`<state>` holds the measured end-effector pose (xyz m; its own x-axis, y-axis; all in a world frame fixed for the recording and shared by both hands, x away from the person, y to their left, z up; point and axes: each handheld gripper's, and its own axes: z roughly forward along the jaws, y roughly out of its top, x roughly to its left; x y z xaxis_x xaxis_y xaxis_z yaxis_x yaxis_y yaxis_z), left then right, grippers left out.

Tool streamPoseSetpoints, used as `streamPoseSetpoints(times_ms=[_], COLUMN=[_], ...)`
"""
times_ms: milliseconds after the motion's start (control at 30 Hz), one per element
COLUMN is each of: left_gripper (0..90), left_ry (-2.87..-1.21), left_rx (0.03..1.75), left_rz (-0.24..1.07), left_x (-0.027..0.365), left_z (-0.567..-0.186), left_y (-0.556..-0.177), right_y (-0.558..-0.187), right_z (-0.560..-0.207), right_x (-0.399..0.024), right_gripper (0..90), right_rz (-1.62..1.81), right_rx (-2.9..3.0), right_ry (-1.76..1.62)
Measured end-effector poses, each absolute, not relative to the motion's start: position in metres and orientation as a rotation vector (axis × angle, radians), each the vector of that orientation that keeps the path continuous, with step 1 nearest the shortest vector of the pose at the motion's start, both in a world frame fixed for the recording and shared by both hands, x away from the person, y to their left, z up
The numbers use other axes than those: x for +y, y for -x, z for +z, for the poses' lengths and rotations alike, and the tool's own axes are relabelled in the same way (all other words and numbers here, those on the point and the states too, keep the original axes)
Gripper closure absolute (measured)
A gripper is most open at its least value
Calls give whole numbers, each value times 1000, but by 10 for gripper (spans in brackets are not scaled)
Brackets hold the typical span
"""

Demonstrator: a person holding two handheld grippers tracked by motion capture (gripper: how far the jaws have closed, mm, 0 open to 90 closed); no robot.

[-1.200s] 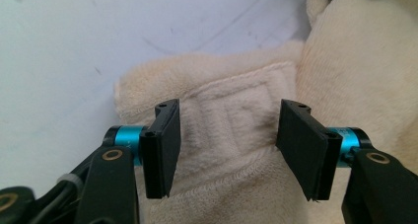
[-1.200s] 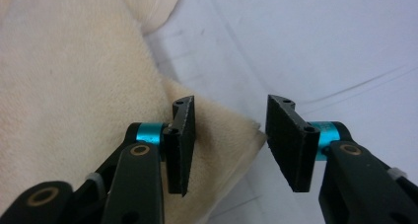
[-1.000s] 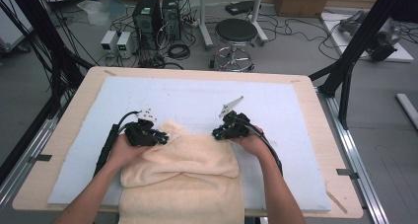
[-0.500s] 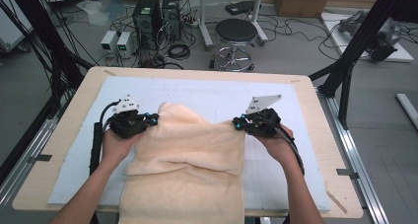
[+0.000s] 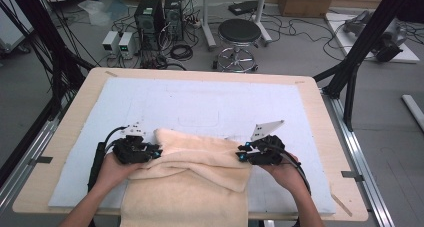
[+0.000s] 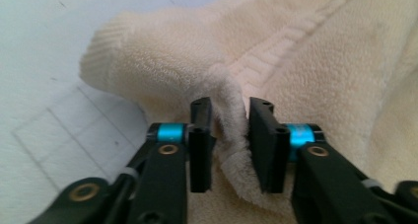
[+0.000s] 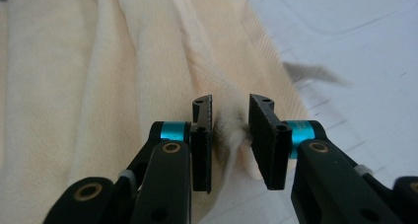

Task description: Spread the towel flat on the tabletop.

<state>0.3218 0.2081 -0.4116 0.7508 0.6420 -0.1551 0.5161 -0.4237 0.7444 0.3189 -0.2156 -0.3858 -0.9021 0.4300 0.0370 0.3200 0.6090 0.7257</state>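
Jaws, both: each pair has just been opening and now stands a little apart, with a ridge of towel between the pads.
Left gripper [image 6: 230, 135]: in its own view the pile looks loose in the gap, brushing the pads at most, so I judge the grip is let go.
Right gripper [image 7: 230, 135]: the same, a thin pinch of cloth sits between pads that no longer press it.
Towel [image 5: 200, 182]: cream, folded across the near middle of the white mat [image 5: 210, 104], its near end hanging over the table [image 5: 65, 117] edge between the person's forearms; the grippers sit at the two ends of the far fold.
Biggest risk: the hanging part may drag the whole towel off the near edge once nothing holds it.
Next risk: loops of pile may snag on the pads, so pulling the grippers back could lift the fold and undo it.
Smaller risk: the top layer lies skewed, so the fold may settle uneven.
Smallest risk: a trailing cable [image 5: 97, 154] could catch the left corner.
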Motion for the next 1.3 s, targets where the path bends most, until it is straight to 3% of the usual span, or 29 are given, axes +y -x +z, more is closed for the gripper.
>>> streamPoseSetpoints(times_ms=[200,367,600,667,733,767,833,1000,1100,1133,1300], left_gripper=[596,601,566,617,742,792,848,858,829,767,632], left_ry=[-2054,-2112,-2193,-2194,-2203,-2205,-2185,-2117,-2088,-2077,-2086], left_rx=[869,900,864,872,870,880,904,958,1006,1016,998], left_rz=[313,296,258,279,322,341,369,498,497,478,416], left_x=[217,214,196,194,192,192,195,208,214,215,212], left_z=[-398,-415,-433,-435,-435,-433,-431,-419,-418,-418,-423], left_y=[-332,-346,-351,-351,-350,-350,-349,-347,-350,-351,-353], right_y=[-337,-358,-358,-356,-355,-355,-354,-358,-364,-366,-367], right_z=[-367,-395,-431,-431,-430,-429,-427,-410,-400,-400,-405], right_x=[-219,-216,-211,-208,-205,-204,-201,-208,-214,-215,-217], right_gripper=[671,665,604,636,804,830,848,840,726,693,617], right_rz=[1214,1093,1059,1016,988,990,954,1003,1088,1082,1100], right_rx=[2599,2665,2737,2732,2729,2747,2740,2558,2450,2454,2523], right_ry=[-682,-760,-827,-805,-773,-750,-713,-742,-812,-811,-825])
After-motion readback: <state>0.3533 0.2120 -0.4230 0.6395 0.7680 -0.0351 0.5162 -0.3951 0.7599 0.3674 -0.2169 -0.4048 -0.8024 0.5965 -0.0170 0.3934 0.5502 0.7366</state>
